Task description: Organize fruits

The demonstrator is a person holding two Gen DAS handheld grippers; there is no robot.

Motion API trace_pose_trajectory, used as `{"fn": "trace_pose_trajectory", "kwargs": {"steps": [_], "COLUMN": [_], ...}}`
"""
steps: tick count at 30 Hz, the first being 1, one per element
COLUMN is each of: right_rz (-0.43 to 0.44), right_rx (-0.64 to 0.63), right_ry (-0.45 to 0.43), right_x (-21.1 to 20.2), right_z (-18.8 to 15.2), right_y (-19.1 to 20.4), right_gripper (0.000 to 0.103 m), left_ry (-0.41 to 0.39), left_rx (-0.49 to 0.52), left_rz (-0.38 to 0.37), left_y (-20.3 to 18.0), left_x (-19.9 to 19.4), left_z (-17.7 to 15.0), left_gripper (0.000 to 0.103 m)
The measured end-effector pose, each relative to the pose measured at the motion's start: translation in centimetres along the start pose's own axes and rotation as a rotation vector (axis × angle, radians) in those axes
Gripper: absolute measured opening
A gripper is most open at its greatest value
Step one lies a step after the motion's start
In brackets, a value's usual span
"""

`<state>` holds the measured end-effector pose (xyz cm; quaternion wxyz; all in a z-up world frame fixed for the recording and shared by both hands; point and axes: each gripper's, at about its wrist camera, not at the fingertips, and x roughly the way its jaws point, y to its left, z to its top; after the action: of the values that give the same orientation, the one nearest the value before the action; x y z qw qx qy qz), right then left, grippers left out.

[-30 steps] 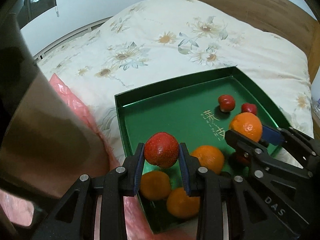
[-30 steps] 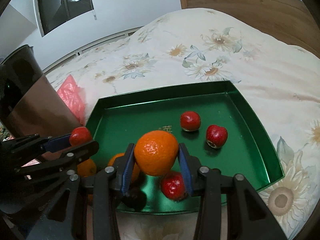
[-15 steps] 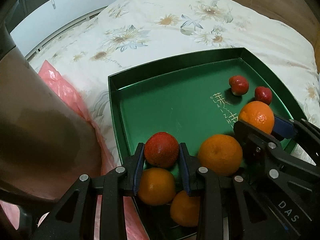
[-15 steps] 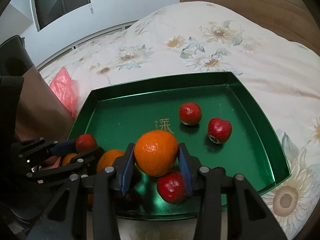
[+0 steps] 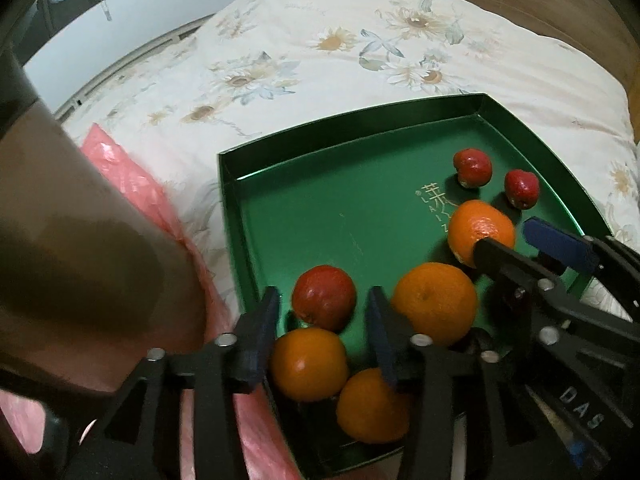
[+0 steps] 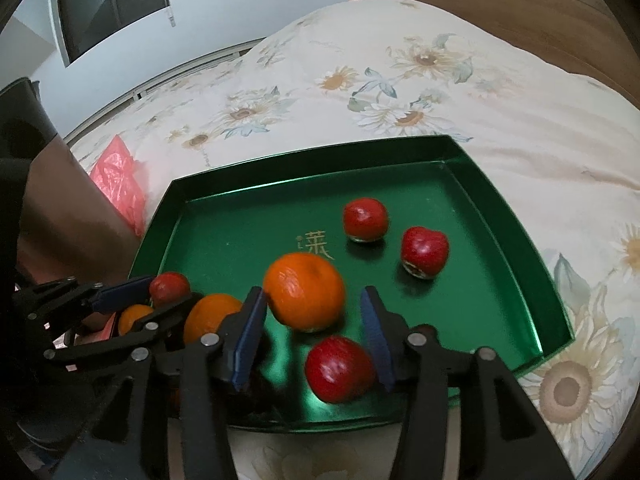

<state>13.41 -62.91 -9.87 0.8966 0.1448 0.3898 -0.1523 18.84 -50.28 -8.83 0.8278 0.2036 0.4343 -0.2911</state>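
A green tray (image 5: 360, 216) lies on the flowered bed and holds oranges and red fruits. My left gripper (image 5: 322, 320) is open; a red fruit (image 5: 324, 298) sits free between its pads, by several oranges (image 5: 434, 306). My right gripper (image 6: 312, 326) is open too; an orange (image 6: 305, 291) lies loose between its pads, a red fruit (image 6: 340, 368) just below it. Two more red fruits (image 6: 366, 220) (image 6: 424, 252) rest at the tray's (image 6: 520, 264) far right. The right gripper also shows in the left wrist view (image 5: 520, 240).
A pink plastic bag (image 5: 132, 176) lies left of the tray. A brown bin (image 5: 72, 248) stands close at the left. The wooden headboard (image 6: 500, 4) runs along the back. The tray sits on soft bedding (image 6: 360, 80).
Both grippers have opened. The red fruit has left the left pads and the orange has left the right pads; both now sit low in the tray.
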Motion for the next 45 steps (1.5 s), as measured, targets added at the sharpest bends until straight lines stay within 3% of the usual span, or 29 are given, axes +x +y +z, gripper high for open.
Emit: {"fn": "trace_pose_trajectory", "kwargs": {"steps": [3, 10, 19, 23, 27, 45], "right_rz": [0.0, -0.007, -0.028, -0.003, 0.026, 0.15], "right_rx": [0.001, -0.038, -0.08, -0.097, -0.123, -0.249], "right_ry": [-0.015, -0.051, -0.07, -0.061, -0.06, -0.096], "right_x": [-0.8, -3.4, -7.2, -8.7, -10.2, -16.4], "right_z": [0.0, 0.1, -1.4, -2.7, -4.0, -9.9], "right_y": [-0.1, 1.2, 2.4, 3.5, 5.3, 15.3], "right_gripper": [0.103, 0.103, 0.103, 0.103, 0.103, 0.103], "left_ry": [0.0, -0.023, -0.028, -0.036, -0.046, -0.106], "left_rx": [-0.01, -0.024, -0.091, -0.109, -0.127, -0.273], "left_rz": [-0.02, -0.032, -0.039, -0.01, 0.029, 0.197], "left_y": [0.0, -0.2, 1.5, 2.9, 4.8, 13.4], "left_x": [-0.7, -3.3, -7.6, -9.7, -11.8, -20.7], "left_z": [-0.4, -1.7, -5.8, -8.0, -10.5, -23.4], "left_gripper": [0.047, 0.056, 0.058, 0.062, 0.075, 0.075]}}
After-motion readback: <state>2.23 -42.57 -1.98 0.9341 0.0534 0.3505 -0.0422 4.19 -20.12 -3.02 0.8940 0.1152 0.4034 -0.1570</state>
